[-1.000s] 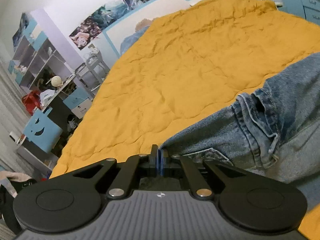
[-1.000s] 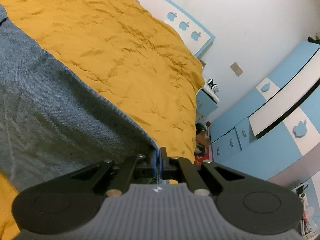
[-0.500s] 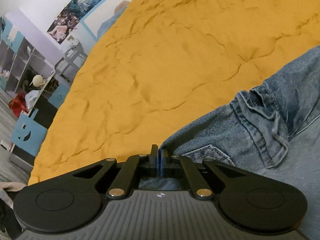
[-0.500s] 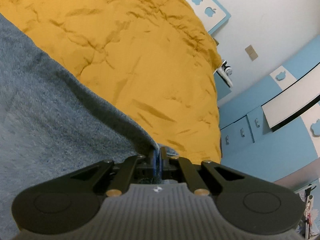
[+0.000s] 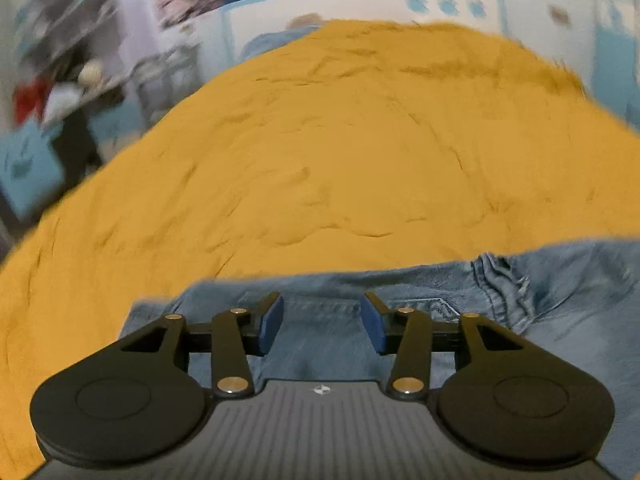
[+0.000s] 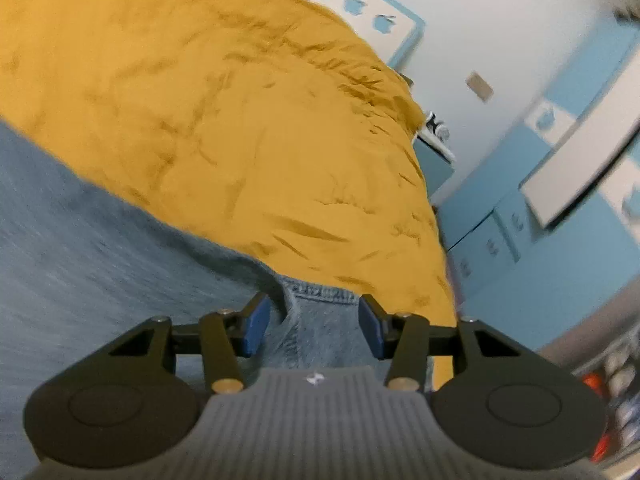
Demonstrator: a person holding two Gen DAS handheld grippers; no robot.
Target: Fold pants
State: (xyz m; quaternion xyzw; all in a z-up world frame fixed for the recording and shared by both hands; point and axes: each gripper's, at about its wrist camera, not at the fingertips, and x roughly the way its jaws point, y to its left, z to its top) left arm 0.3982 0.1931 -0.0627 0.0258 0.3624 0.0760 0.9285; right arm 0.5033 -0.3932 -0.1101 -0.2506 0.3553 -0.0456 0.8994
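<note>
Blue denim jeans (image 5: 520,292) lie on the orange bedspread (image 5: 340,160); their waistband with a belt loop and pocket shows in the left wrist view. My left gripper (image 5: 322,324) hangs just above the waist end, its jaws opening, the blue pads clear of the cloth. In the right wrist view the jeans (image 6: 80,248) fill the lower left, ending in a stitched hem. My right gripper (image 6: 314,326) is over that hem with its jaws opening; denim lies beneath the gap and the pads do not press it.
The orange bedspread (image 6: 240,120) stretches far beyond the jeans. A white headboard (image 5: 440,8) with blue apples stands at the back. Shelves and clutter (image 5: 60,92) line the bed's left side, blue cabinets (image 6: 540,220) its right.
Both grippers were shut on the denim edge and now stand apart, the jeans let go and lying flat. Both views have swung and dropped toward the bed.
</note>
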